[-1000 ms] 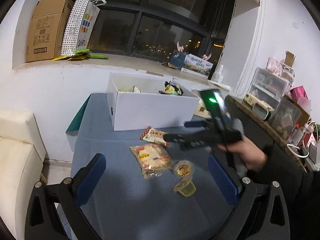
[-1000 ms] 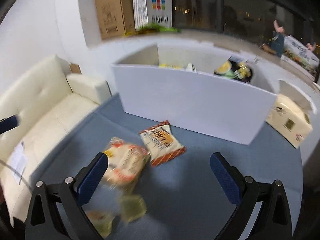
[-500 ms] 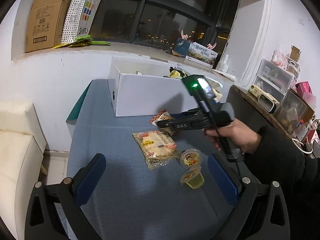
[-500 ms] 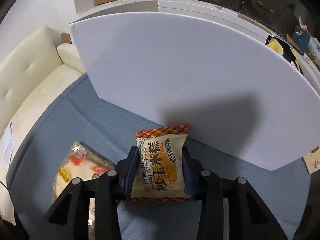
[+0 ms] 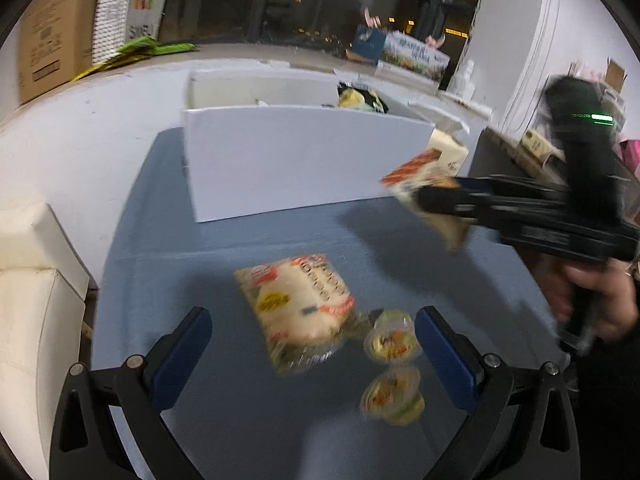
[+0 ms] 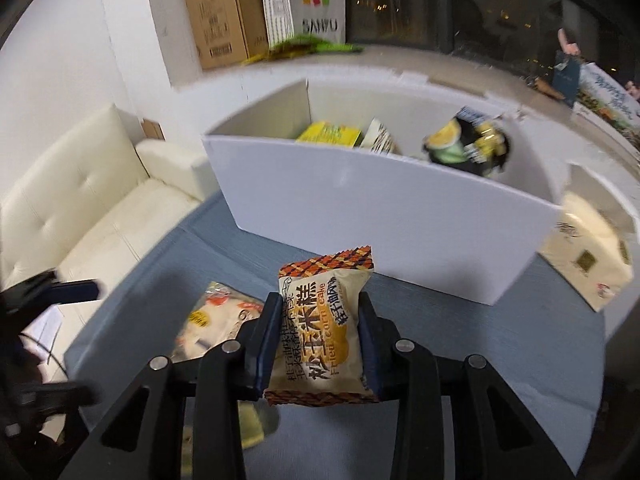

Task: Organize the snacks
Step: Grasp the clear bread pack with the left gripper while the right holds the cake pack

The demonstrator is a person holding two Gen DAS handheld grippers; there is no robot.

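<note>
Snack packet [image 6: 320, 332] clamped in right gripper [image 6: 318, 344], tilted downward.

A cream sofa [image 6: 92, 216] stood left of the table; a cardboard box [image 6: 224, 12] and a paper bag [image 6: 308, 0] sat on the sill.

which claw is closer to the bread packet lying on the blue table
Left. The left claw hangs open right over the bread packet, its fingers either side of it. The right claw is up off the table nearer the white box, shut on the corn cake packet.
</note>
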